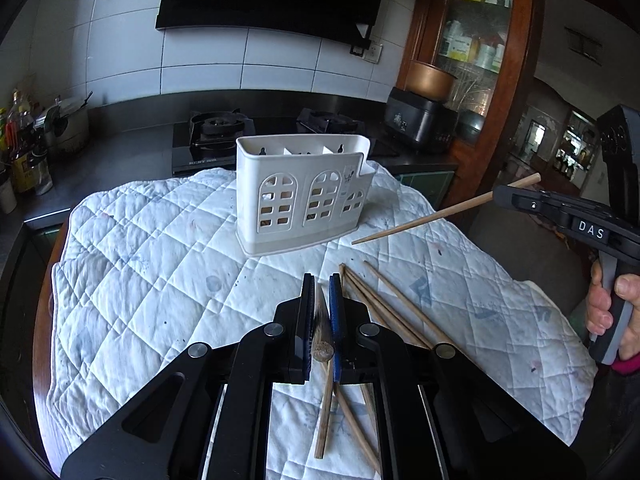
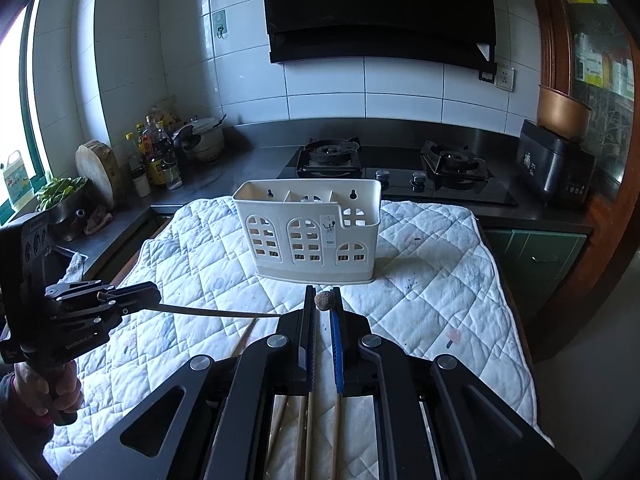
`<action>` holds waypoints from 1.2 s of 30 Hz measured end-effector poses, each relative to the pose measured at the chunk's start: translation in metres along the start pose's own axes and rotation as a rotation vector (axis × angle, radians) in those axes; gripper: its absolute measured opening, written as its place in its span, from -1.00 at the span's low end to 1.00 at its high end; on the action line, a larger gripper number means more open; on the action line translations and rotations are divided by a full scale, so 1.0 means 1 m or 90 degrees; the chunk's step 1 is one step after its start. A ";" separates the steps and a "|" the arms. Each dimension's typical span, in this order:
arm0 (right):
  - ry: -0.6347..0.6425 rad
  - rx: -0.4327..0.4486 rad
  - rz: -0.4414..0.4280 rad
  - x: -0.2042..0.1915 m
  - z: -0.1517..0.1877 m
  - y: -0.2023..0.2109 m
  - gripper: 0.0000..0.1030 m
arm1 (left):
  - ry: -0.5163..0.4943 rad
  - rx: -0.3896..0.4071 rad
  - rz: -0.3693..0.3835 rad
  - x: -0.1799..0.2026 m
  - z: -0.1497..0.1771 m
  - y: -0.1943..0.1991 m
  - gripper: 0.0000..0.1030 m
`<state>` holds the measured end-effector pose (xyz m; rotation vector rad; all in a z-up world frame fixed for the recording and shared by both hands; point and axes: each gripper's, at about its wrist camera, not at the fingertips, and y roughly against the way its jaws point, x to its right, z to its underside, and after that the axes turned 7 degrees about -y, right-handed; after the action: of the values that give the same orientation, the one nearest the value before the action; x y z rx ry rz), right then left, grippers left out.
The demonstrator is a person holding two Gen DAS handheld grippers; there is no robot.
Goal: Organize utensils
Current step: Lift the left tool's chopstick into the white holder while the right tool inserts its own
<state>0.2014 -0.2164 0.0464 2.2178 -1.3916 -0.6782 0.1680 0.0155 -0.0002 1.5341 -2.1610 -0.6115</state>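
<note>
Left wrist view: the left gripper (image 1: 321, 300) tilts down over the quilted cloth (image 1: 160, 272), jaws pinching a dark chopstick (image 1: 323, 336) (end-on). Loose chopsticks (image 1: 384, 308) lie on the cloth near the white utensil holder (image 1: 300, 196).

Right wrist view: the right gripper (image 2: 322, 304) tilts down, pinching a wooden chopstick (image 2: 322, 301), seen end-on.

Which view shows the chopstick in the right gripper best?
Left wrist view: the chopstick shows side-on along its whole length, clamped in the right gripper. The right wrist view shows only its butt end, end-on between its own fingers.
</note>
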 end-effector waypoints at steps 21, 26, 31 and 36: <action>0.031 0.015 0.023 0.008 -0.126 0.010 -0.87 | -0.070 0.053 -0.002 -0.001 -0.127 0.031 -0.88; 0.044 0.002 0.034 0.006 -0.150 0.003 -0.87 | -0.086 0.103 -0.031 -0.001 -0.171 0.041 -0.88; 0.073 -0.039 0.051 -0.002 -0.156 -0.022 -0.87 | -0.070 0.157 -0.054 -0.011 -0.209 0.041 -0.88; 0.081 -0.064 0.048 -0.003 -0.147 -0.046 -0.87 | -0.035 0.181 -0.071 -0.025 -0.223 0.020 -0.88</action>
<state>0.3217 -0.1801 0.1357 2.0813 -1.3409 -0.5582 0.2873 0.0208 0.1913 1.8125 -2.2944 -0.3978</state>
